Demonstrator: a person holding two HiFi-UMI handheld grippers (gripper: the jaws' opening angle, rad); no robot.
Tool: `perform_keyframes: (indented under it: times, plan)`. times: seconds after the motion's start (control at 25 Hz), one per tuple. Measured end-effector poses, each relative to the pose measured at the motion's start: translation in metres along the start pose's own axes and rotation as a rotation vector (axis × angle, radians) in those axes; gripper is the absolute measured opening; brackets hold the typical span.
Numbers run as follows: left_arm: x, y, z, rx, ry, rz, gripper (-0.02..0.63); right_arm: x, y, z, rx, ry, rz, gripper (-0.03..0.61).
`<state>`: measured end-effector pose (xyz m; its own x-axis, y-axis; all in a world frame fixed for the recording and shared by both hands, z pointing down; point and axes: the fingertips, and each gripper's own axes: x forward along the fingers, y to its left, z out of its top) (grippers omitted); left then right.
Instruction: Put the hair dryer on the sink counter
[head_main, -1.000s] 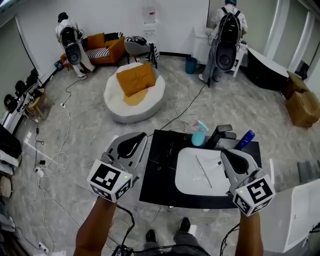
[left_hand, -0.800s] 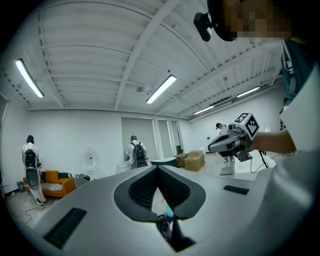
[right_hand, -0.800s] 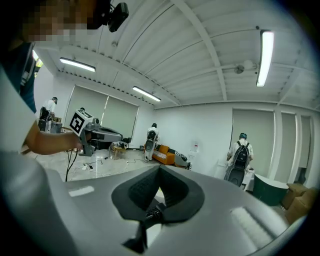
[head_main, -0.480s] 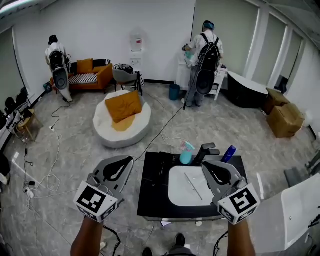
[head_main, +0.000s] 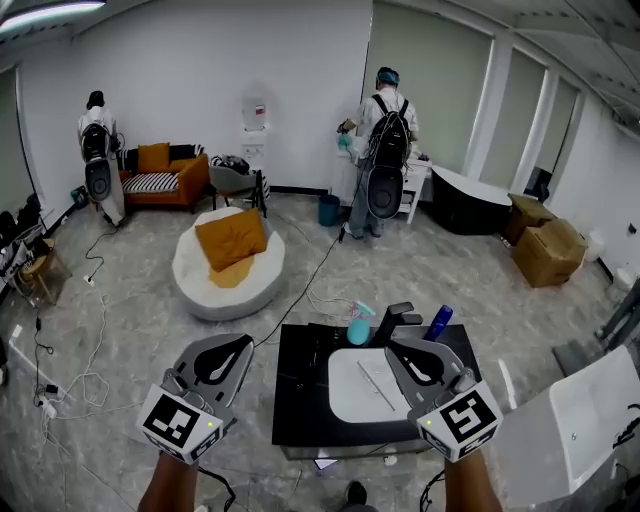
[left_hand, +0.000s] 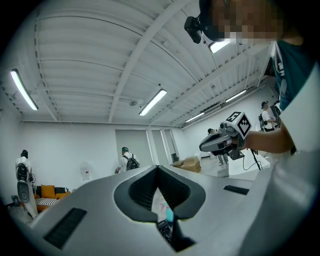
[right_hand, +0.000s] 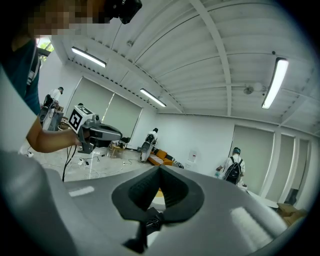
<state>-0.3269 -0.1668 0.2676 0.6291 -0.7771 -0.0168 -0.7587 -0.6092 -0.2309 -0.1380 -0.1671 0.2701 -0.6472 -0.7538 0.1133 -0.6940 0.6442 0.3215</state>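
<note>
Tongs first: left gripper (head_main: 248, 340) and right gripper (head_main: 390, 345) both closed tip to tip, nothing in them, held near the front edge of the sink counter (head_main: 300, 390). Hair dryer hard to spot. Maybe the black bent thing (head_main: 396, 320) at the back edge, between green bottle (head_main: 358, 330) and blue bottle (head_main: 437, 322), or maybe just a tap. Standing tall with top leaning right, if so. Look closely first; no grabbing till sure.
</note>
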Motion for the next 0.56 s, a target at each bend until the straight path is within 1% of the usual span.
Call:
perform_keyframes:
  times: [0.2, 0.56]
  plan:
    - [-0.015, -0.001, 0.003, 0.003, -0.010, -0.008, 0.006, -0.009, 0.012, 0.009, -0.015, 0.004, -0.013, 0.008]
    - [-0.045, -0.009, 0.002, -0.003, -0.001, -0.015, 0.006, -0.024, 0.034, 0.018, -0.014, 0.018, -0.022, 0.008]
